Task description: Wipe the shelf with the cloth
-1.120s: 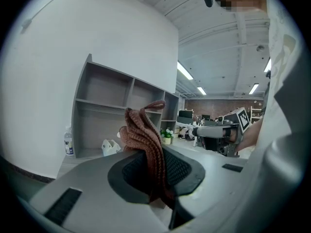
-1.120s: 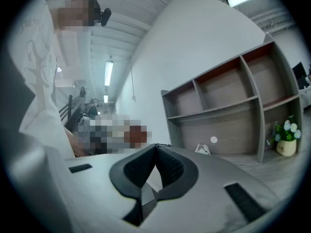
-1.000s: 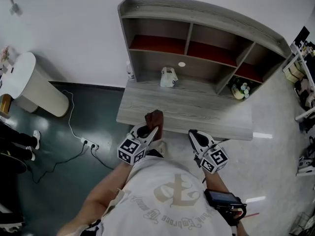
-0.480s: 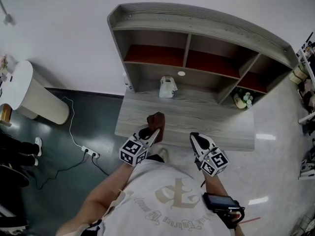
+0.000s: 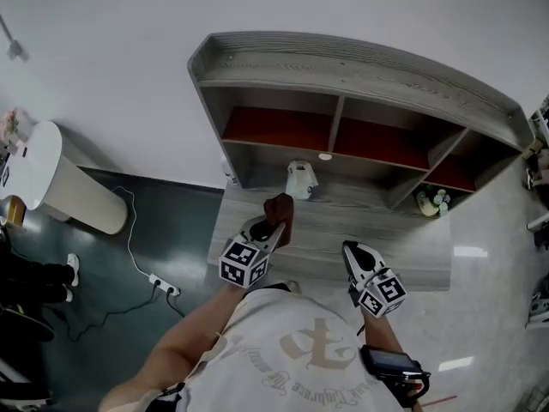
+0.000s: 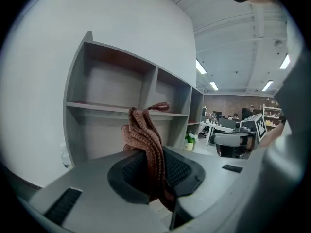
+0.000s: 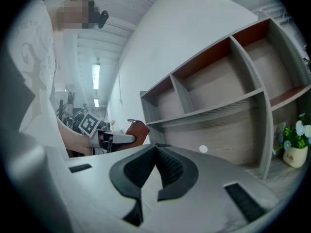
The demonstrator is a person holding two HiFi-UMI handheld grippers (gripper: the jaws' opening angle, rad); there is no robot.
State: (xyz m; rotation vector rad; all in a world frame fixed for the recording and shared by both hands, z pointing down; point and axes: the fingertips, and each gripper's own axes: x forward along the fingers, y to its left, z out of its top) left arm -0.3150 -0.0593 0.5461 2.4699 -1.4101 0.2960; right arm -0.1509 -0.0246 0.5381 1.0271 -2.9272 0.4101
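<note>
A grey wooden shelf unit (image 5: 360, 75) with red-backed upper compartments stands on a grey desk (image 5: 326, 230) against the white wall. My left gripper (image 5: 273, 230) is shut on a brown knitted cloth (image 5: 280, 209), held above the desk's left part in front of the lower left compartment. In the left gripper view the cloth (image 6: 146, 144) rises bunched from between the jaws, before the shelf (image 6: 126, 96). My right gripper (image 5: 353, 256) hovers over the desk's front edge, shut with nothing in it. The right gripper view shows the shelf (image 7: 218, 96) and the cloth (image 7: 136, 130) at the left.
A white object (image 5: 300, 178) stands on the desk under the shelf. A small potted plant (image 5: 431, 201) sits in the lower right compartment, and a bottle (image 5: 229, 175) stands at the shelf's left end. A white bin (image 5: 60, 178) and a power strip (image 5: 161, 283) are on the floor at left.
Both grippers have moved forward toward the shelf. The left gripper with the cloth has risen over the desk, closer to the lower compartment.
</note>
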